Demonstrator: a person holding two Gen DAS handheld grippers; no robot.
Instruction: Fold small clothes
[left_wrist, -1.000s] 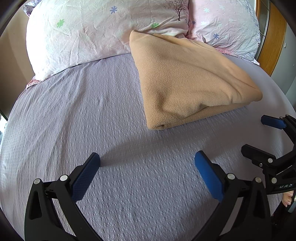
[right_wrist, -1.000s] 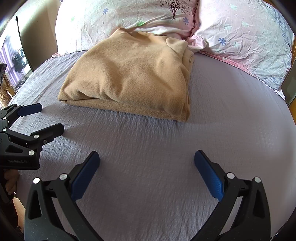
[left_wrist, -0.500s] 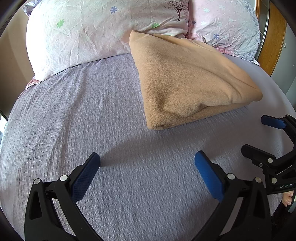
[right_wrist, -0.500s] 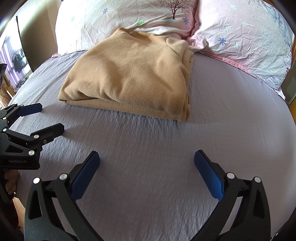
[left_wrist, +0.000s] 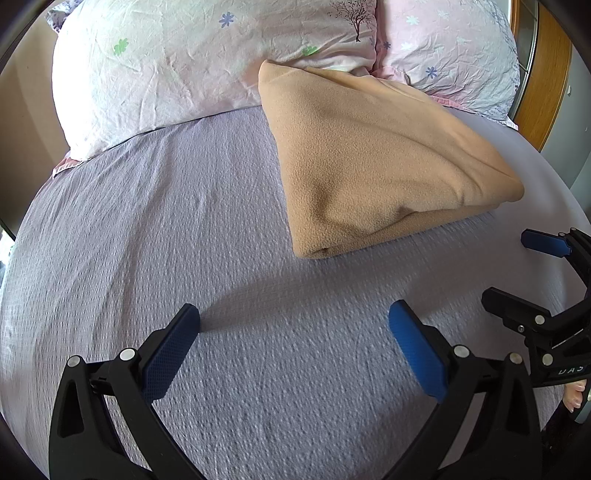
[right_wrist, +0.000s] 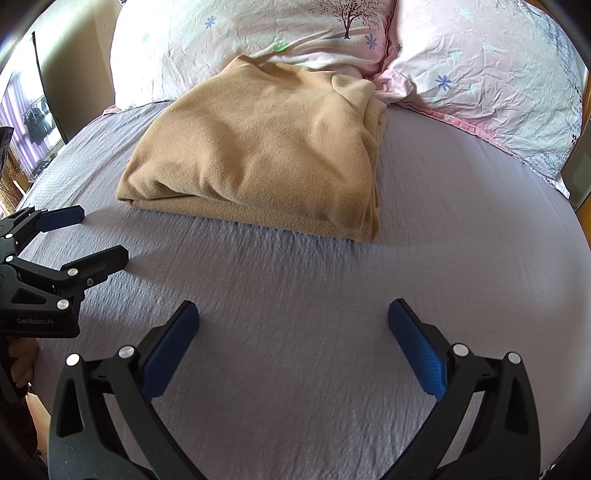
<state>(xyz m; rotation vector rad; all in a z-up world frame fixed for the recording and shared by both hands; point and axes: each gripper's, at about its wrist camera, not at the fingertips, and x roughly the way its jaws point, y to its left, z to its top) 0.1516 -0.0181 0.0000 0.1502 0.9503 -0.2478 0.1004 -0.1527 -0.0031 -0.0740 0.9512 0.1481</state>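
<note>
A tan fleece garment (left_wrist: 373, 162) lies folded into a thick rectangle on the lilac bedsheet (left_wrist: 166, 221), its far edge against the pillows. It also shows in the right wrist view (right_wrist: 266, 151). My left gripper (left_wrist: 293, 332) is open and empty, low over the sheet in front of the garment's near left corner. My right gripper (right_wrist: 293, 328) is open and empty, in front of the garment's near edge. Each gripper appears in the other's view: the right one (left_wrist: 517, 269) at the right edge, the left one (right_wrist: 85, 236) at the left edge, both open.
Two pink floral pillows (left_wrist: 192, 59) (left_wrist: 454, 48) stand at the head of the bed. A wooden headboard or door frame (left_wrist: 543, 77) is at the far right. A window with curtains (right_wrist: 26, 122) is at the left of the right wrist view.
</note>
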